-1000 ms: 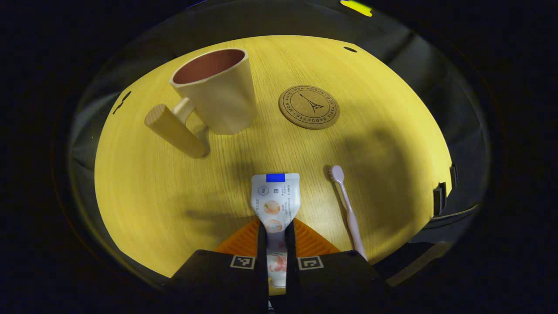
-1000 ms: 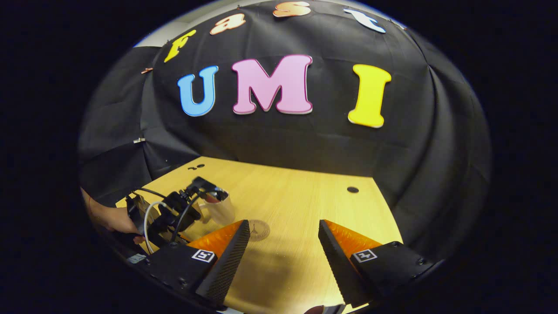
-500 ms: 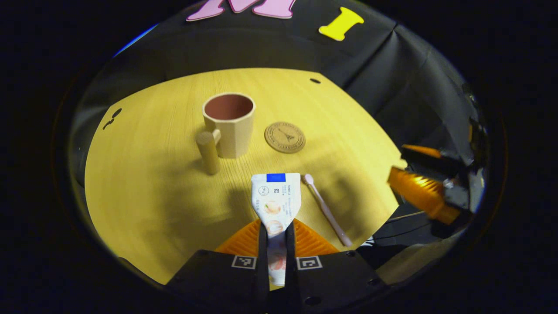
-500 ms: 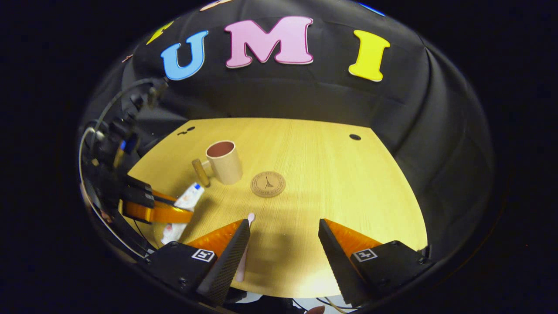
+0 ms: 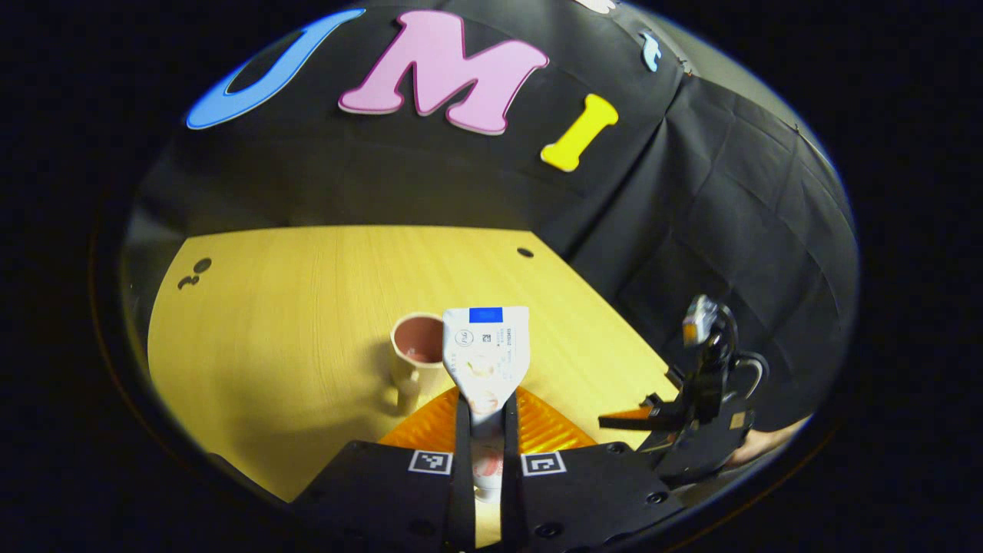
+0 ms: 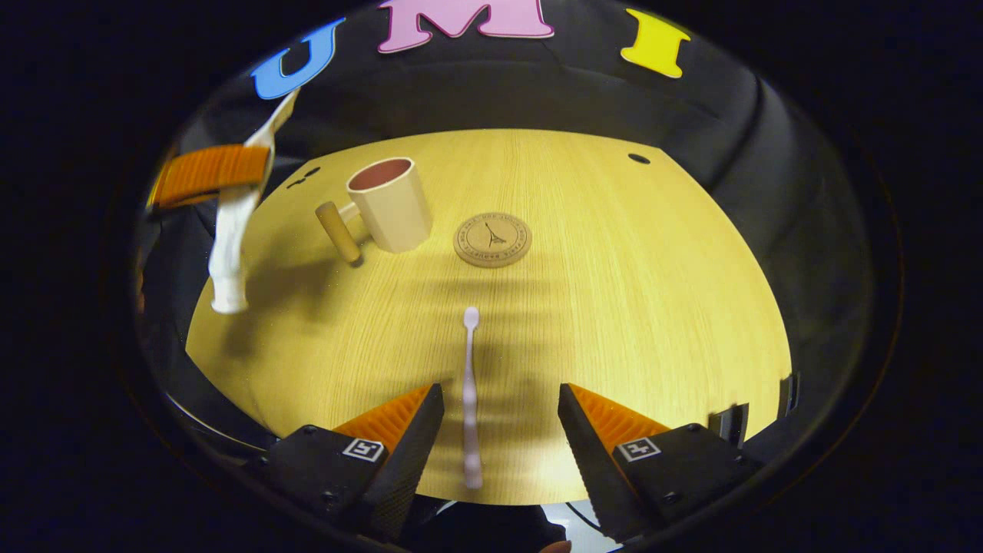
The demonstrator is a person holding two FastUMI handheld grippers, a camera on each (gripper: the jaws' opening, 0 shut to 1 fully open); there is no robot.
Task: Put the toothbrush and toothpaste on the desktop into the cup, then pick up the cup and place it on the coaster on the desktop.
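Observation:
My left gripper (image 5: 484, 403) is shut on the white toothpaste tube (image 5: 486, 353), held up in the air with its flat crimped end forward. In the right gripper view the tube (image 6: 229, 230) hangs cap down at the far left, above the table's left edge. The beige cup (image 6: 388, 203) with a wooden handle (image 6: 336, 230) stands upright at the back left; in the left gripper view the cup (image 5: 415, 357) is partly behind the tube. The pale pink toothbrush (image 6: 469, 392) lies on the table, its handle between the fingers of my open right gripper (image 6: 499, 411). The round cork coaster (image 6: 492, 240) lies right of the cup.
The yellow wooden table (image 6: 614, 307) has a cable hole (image 6: 638, 159) at the back right. The black cloth wall stands behind it. In the left gripper view the other gripper (image 5: 691, 407) and a hand (image 5: 756, 442) are at the right.
My left gripper has lifted the toothpaste high off the table and tilted up. My right gripper has come down and forward over the toothbrush, which now lies between its fingers.

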